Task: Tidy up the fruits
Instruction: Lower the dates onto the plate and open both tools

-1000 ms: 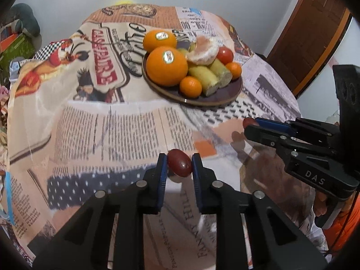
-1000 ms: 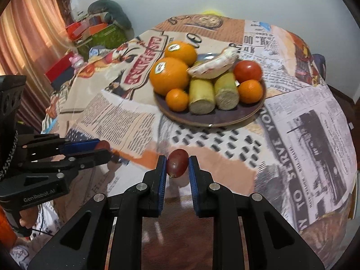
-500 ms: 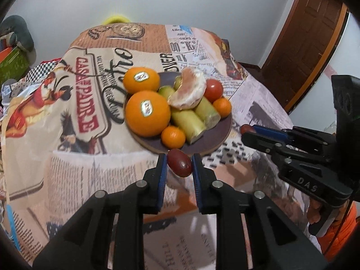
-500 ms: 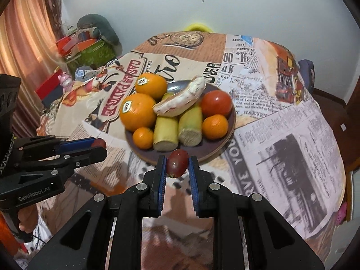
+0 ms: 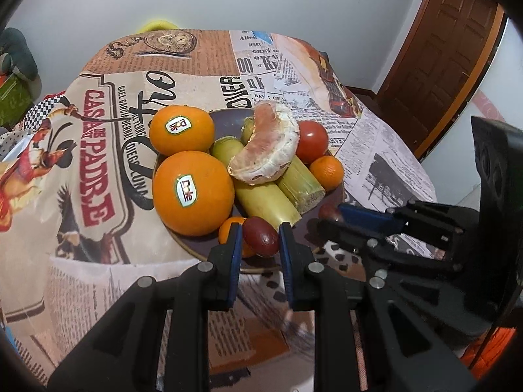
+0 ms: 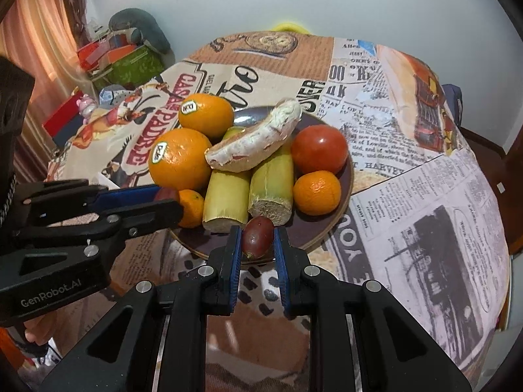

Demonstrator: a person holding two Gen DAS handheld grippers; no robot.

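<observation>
A dark red grape [image 5: 260,237] is pinched in my left gripper [image 5: 260,228], hanging over the near rim of the dark plate [image 5: 228,124], beside a small mandarin [image 5: 228,228]. A second red grape [image 6: 257,237] is clamped in my right gripper [image 6: 257,228], just in front of the cut sugarcane pieces [image 6: 271,183] on the plate [image 6: 310,232]. The plate also carries two stickered oranges [image 5: 193,192], a tomato [image 6: 319,149] and a peeled citrus segment [image 5: 269,150]. Each gripper shows in the other's view: right gripper [image 5: 330,215], left gripper [image 6: 168,201].
A newspaper-print cloth [image 6: 408,196] covers the round table. Boxes and bags [image 6: 121,58] pile up at the far left by a curtain. A wooden door [image 5: 447,55] stands at the right. The two grippers are close side by side at the plate's front.
Both grippers have moved forward across the table with their grapes. The plate has come from well ahead to right at the fingertips.
</observation>
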